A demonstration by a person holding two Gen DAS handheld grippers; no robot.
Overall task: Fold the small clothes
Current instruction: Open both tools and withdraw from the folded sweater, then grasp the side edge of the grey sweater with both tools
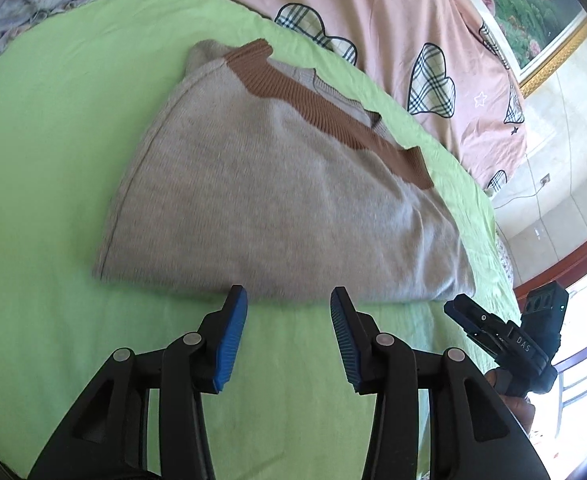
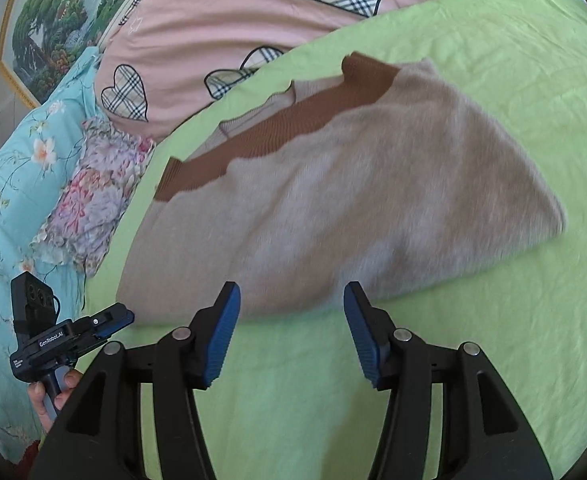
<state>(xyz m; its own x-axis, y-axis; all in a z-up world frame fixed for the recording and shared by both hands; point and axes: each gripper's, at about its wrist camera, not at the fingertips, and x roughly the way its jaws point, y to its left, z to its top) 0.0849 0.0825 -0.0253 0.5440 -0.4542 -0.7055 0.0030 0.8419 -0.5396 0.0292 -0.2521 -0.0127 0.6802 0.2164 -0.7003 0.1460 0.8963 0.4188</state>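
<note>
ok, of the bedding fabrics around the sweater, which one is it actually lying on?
The plain green sheet. The sweater rests wholly on it. The pink quilt with plaid hearts lies beyond it, and the blue floral fabric is off to the side.

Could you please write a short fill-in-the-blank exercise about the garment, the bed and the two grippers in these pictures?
1. The folded grey sweater has a ribbed band coloured ____.
2. The sweater lies on a sheet coloured ____.
3. The pink quilt bears plaid shapes of ____.
4. The left gripper and right gripper each hold ____ between their pads.

Missing words: brown; green; hearts; nothing
</note>
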